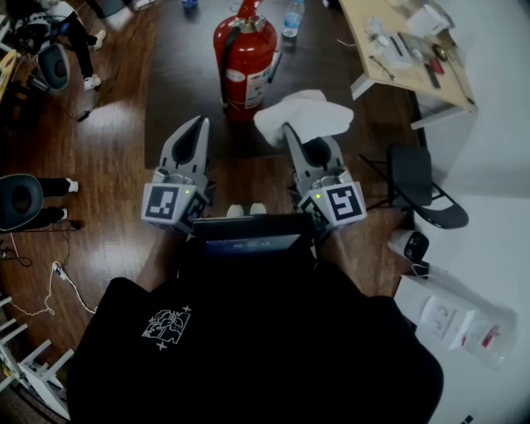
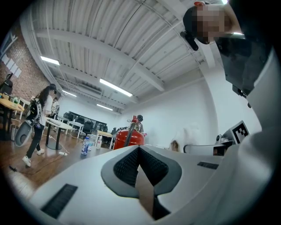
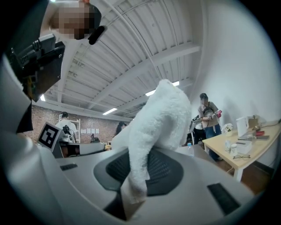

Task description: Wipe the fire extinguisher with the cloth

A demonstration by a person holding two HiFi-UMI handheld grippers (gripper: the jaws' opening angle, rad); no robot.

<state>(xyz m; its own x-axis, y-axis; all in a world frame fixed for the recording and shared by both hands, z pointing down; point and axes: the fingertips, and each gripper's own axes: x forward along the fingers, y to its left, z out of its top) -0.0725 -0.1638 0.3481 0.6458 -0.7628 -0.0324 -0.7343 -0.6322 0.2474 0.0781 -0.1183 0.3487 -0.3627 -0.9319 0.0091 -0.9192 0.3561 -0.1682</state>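
Observation:
A red fire extinguisher [image 1: 245, 60] stands upright on the dark floor mat, ahead of both grippers; the left gripper view shows its red body [image 2: 128, 137] beyond the jaws. My right gripper [image 1: 291, 131] is shut on a white fluffy cloth [image 1: 303, 116], which bunches up above its tips just right of the extinguisher, apart from it. In the right gripper view the cloth [image 3: 158, 127] rises from between the closed jaws. My left gripper [image 1: 199, 124] is shut with nothing in it, below and left of the extinguisher.
A wooden table [image 1: 411, 51] with small items stands at the upper right. A dark folding chair [image 1: 421, 184] is to the right. Water bottles [image 1: 291, 18] stand behind the extinguisher. People [image 2: 37, 118] stand at the room's left and far side.

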